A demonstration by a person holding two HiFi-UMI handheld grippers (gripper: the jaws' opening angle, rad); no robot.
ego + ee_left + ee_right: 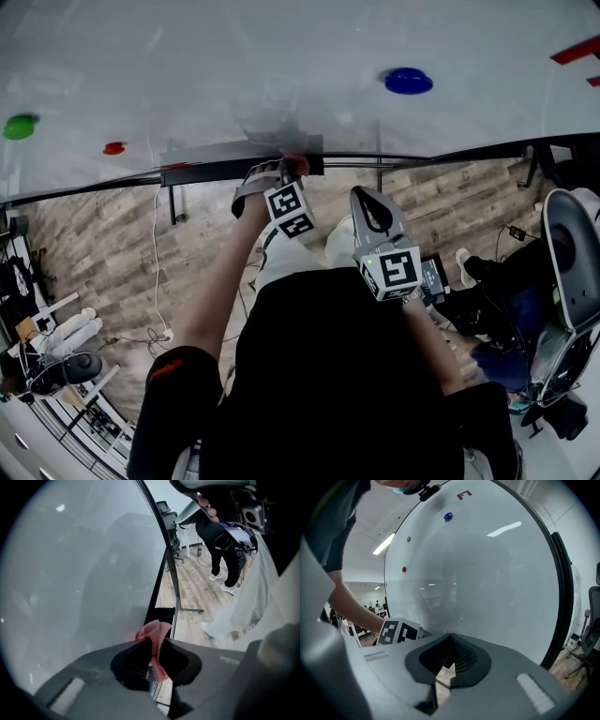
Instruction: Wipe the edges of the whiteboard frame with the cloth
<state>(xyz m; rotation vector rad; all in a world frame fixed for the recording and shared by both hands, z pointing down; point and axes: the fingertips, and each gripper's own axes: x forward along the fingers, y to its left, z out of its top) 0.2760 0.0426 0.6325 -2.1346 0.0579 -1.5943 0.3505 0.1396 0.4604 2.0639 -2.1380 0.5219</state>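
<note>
The whiteboard [281,66] fills the top of the head view, and its dark frame [422,157] runs along the lower edge. My left gripper [286,171] is shut on a pink cloth [296,163] and presses it against that frame. In the left gripper view the cloth [156,634] bunches out between the jaws of the left gripper [153,652], touching the black frame [161,550]. My right gripper [368,199] hangs below the frame, off the board, shut and holding nothing. In its own view the right gripper [450,644] faces the whiteboard [487,573].
On the board sit a blue magnet [408,81], a green magnet [19,126], a small red magnet [113,148] and red marks [574,51]. A stand leg [179,592] rises from the wood floor. An office chair [572,262] stands at right. A person [222,541] stands beyond the board.
</note>
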